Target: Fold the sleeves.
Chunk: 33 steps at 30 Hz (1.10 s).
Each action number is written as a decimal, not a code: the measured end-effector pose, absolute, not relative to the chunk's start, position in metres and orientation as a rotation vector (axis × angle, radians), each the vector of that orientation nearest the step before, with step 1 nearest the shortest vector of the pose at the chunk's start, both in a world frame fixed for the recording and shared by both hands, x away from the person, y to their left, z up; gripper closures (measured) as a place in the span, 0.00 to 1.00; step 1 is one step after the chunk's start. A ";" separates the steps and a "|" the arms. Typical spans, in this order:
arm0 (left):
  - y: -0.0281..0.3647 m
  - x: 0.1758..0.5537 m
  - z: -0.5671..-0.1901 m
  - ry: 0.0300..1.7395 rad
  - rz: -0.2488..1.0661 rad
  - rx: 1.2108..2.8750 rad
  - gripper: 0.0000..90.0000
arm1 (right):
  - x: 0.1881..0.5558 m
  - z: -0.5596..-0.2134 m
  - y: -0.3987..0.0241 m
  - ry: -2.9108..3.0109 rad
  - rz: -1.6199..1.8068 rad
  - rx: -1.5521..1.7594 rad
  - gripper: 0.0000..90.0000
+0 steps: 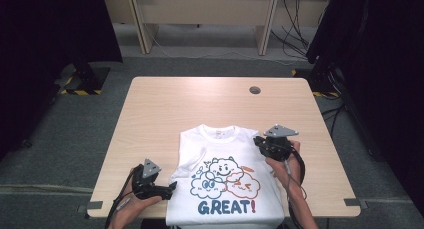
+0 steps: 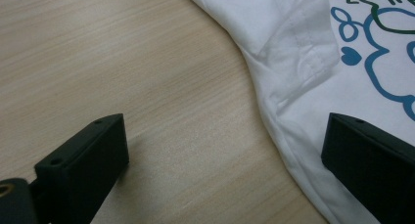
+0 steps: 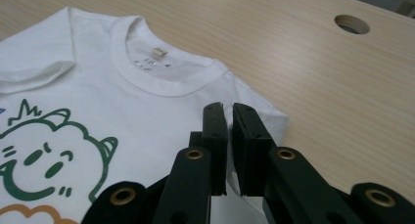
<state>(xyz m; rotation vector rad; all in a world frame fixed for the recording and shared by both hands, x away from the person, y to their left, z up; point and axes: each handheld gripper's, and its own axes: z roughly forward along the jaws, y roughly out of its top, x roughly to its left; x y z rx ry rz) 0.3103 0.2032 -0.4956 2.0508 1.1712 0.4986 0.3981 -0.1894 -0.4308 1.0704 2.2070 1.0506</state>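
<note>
A white T-shirt point(image 1: 223, 181) lies flat on the counter point(image 1: 165, 109), near its front edge. Up close, the right claw point(image 3: 228, 109) is closed, pinching a bit of shirt by the shoulder. The left claw point(image 2: 220, 160) is wide open over the shirt's side edge, holding nothing. From above you can read "GREAT!" on the shirt.

A white T-shirt point(image 1: 225, 179) lies flat, face up, at the surface's near edge. Its sleeves are folded in. Cartoon clouds and "GREAT!" mark its front.

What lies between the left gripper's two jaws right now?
Bare table and the edge of the white T-shirt, seen in the left gripper view; the left gripper is open and not pinching it.
</note>
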 end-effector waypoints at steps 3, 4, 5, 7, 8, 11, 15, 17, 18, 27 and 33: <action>0.203 0.310 -0.496 1.171 0.499 2.051 0.03 | 0.397 -0.431 -0.186 2.217 1.076 1.065 0.88; 0.203 0.310 -0.496 1.171 0.499 2.051 0.03 | 0.396 -0.431 -0.185 2.214 1.085 1.067 0.86; 0.203 0.310 -0.496 1.171 0.499 2.051 0.03 | 0.394 -0.428 -0.187 2.209 1.096 1.069 0.77; 0.203 0.310 -0.496 1.171 0.499 2.051 0.03 | 0.392 -0.427 -0.189 2.200 1.117 1.080 0.75; 0.203 0.310 -0.496 1.171 0.499 2.050 0.03 | 0.390 -0.425 -0.192 2.196 1.127 1.087 0.71; 0.203 0.310 -0.496 1.171 0.499 2.051 0.03 | 0.382 -0.417 -0.211 2.156 1.137 1.129 0.61; 0.203 0.310 -0.496 1.172 0.500 2.051 0.03 | 0.370 -0.420 -0.225 2.168 1.110 1.144 0.57; 0.203 0.310 -0.496 1.172 0.500 2.050 0.03 | 0.367 -0.422 -0.228 2.175 1.104 1.145 0.57; 0.203 0.310 -0.496 1.172 0.500 2.050 0.03 | 0.363 -0.426 -0.232 2.182 1.090 1.149 0.57; 0.203 0.310 -0.496 1.172 0.500 2.050 0.03 | 0.348 -0.444 -0.247 2.205 1.043 1.195 0.51; 0.203 0.310 -0.496 1.172 0.501 2.050 0.03 | 0.330 -0.455 -0.246 2.245 1.029 1.183 0.46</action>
